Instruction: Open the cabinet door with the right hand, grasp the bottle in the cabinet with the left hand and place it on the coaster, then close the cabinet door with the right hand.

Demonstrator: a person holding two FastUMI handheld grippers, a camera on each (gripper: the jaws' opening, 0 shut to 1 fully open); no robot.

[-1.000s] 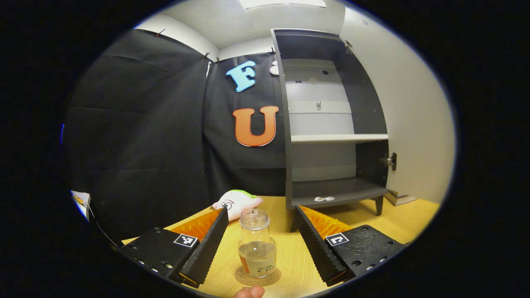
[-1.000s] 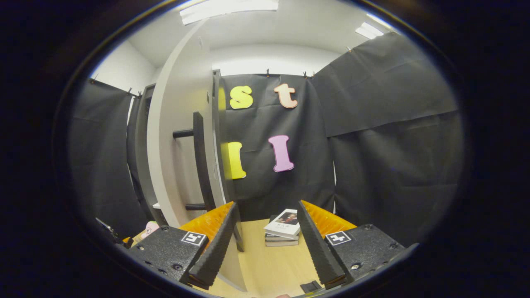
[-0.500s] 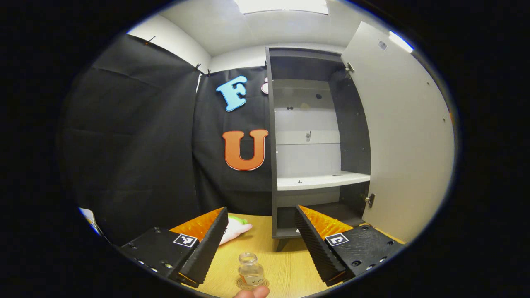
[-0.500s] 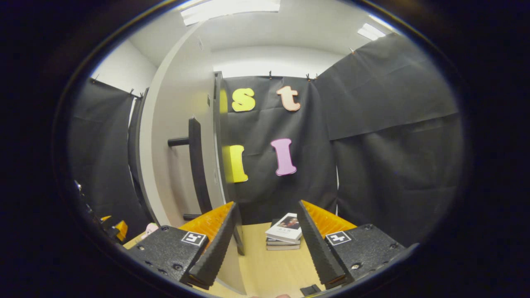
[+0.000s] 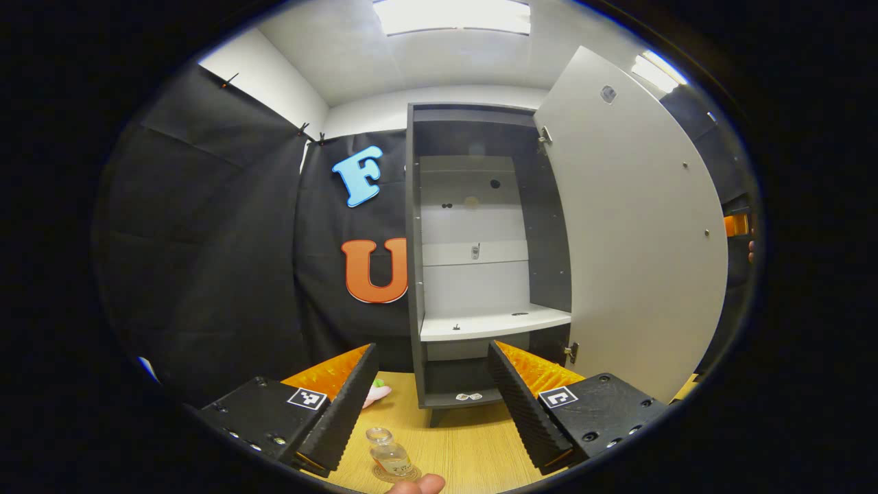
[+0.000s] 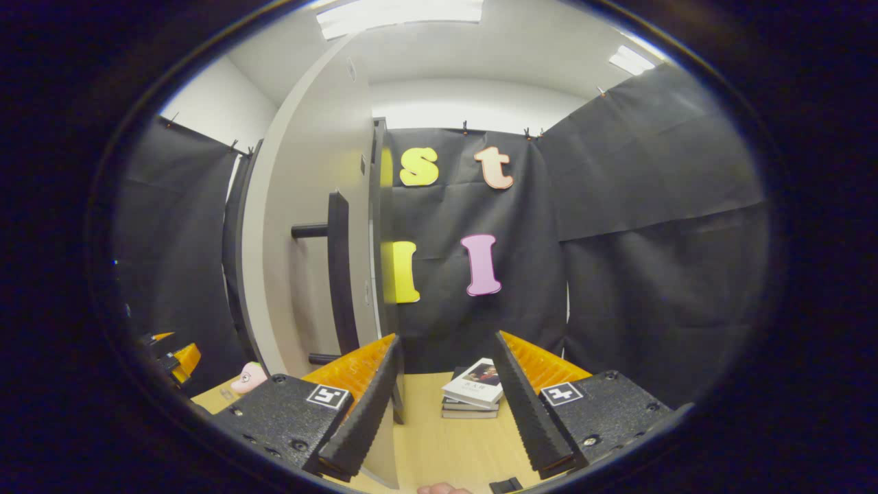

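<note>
A small clear bottle point(image 5: 389, 454) with a little liquid stands upright on a round coaster point(image 5: 405, 473) on the wooden table. My left gripper point(image 5: 432, 346) is open, held back from and above the bottle, with nothing between its fingers. Ahead is the dark cabinet point(image 5: 413, 274), its pale door point(image 5: 638, 240) swung wide to the right and its shelves bare. In the right gripper view the door point(image 6: 309, 226) stands edge-on at the left with its dark bar handle point(image 6: 341, 274). My right gripper point(image 6: 444, 336) is open just right of the handle, apart from it.
A plush toy point(image 5: 376, 393) lies on the table left of the cabinet's foot, and also shows as a pink plush toy point(image 6: 248, 377). A stack of books point(image 6: 473, 392) sits on the table beyond my right gripper. A fingertip point(image 5: 415, 486) shows at the bottom edge.
My left gripper has drawn back and up from the bottle, which stays on the coaster and looks smaller. The right gripper has shifted slightly beside the door handle.
</note>
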